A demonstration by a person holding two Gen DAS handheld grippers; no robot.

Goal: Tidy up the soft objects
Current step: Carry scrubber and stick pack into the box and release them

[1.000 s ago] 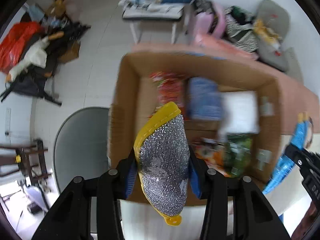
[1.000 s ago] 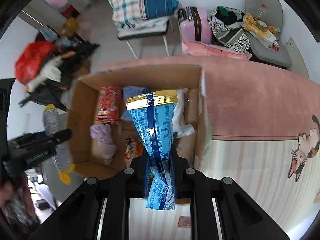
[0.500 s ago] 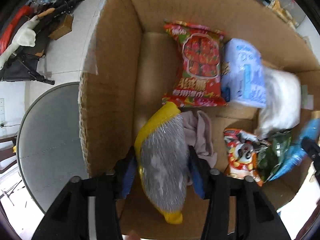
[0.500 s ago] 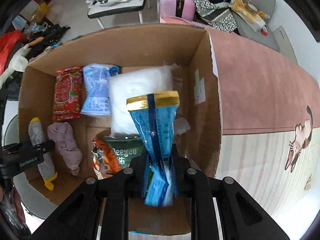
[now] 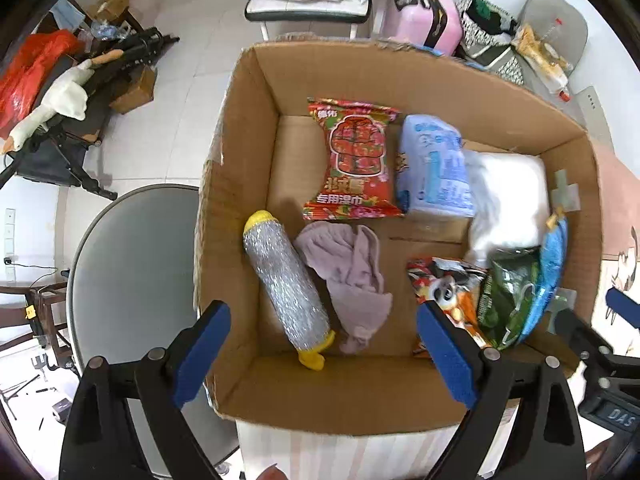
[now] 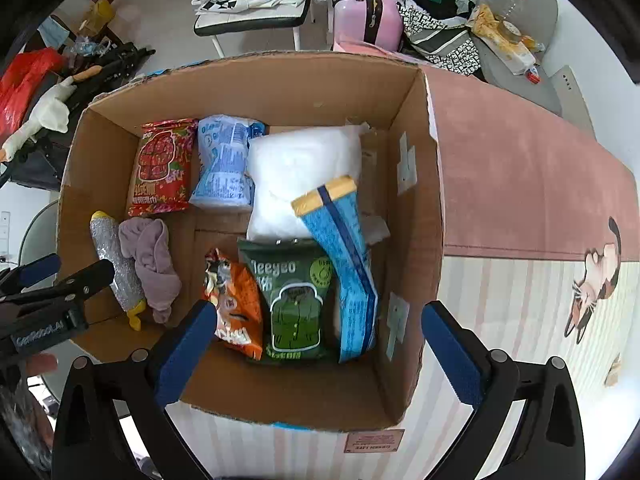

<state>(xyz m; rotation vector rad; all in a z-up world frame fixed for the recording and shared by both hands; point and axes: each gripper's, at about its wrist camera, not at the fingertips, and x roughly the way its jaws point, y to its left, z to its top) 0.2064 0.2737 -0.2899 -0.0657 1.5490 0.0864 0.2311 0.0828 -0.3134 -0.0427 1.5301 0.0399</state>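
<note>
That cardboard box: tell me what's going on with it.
A person is packing soft things into the cardboard box. Both claws, left and right, hang open and empty above it. The silver scrubber lies by the left wall beside a purple cloth; the blue packet leans on the white bag.

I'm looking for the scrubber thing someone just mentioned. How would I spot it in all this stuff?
Look inside the big cardboard box on the bed. Along its left wall, beside a crumpled mauve cloth, lies the scrubber. It is the only sparkly silver, sausage-shaped item with yellow ends; everything else in there is a printed packet or plain fabric.
</note>
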